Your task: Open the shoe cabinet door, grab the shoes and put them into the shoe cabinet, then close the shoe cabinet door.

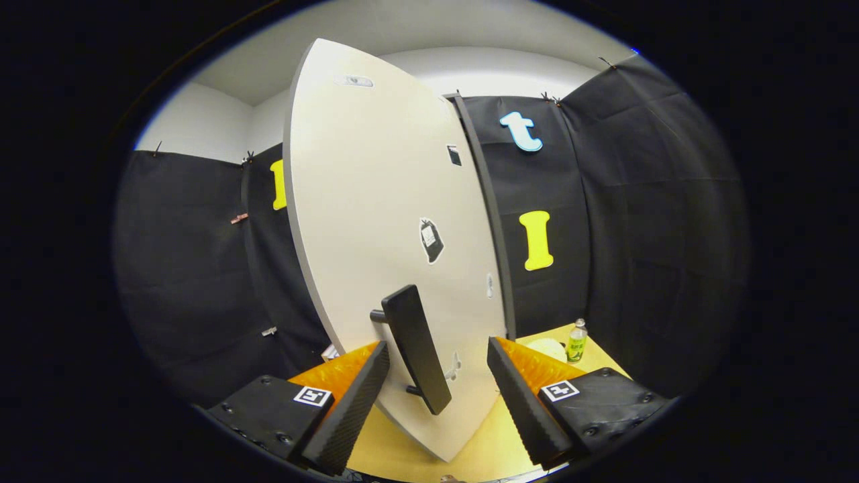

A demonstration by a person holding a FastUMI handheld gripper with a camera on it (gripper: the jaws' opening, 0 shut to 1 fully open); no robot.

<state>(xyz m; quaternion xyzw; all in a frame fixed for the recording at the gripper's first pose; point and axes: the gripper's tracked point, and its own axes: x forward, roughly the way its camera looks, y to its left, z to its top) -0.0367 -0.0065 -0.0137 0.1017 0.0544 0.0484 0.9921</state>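
Gripper view: the jaws stand wide apart, clamped on nothing. The handle, a dark flat bar on two short posts, sits in the gap between the two fingers, nearer the left finger than the right finger; whether the left finger touches it cannot be told. The handle is fixed low on the door, a pale panel that rises from just ahead of the fingers toward 12 o'clock and stands edge-on to the right. A dark sticker sits on the door above the handle, at about 12 o'clock from it. A dark cabinet edge runs along the door's right side. Below the door lies the yellow bench. Beyond the right finger, at about 1 o'clock, a small green-labelled bottle stands upright on the bench, with a pale round thing just to its left.
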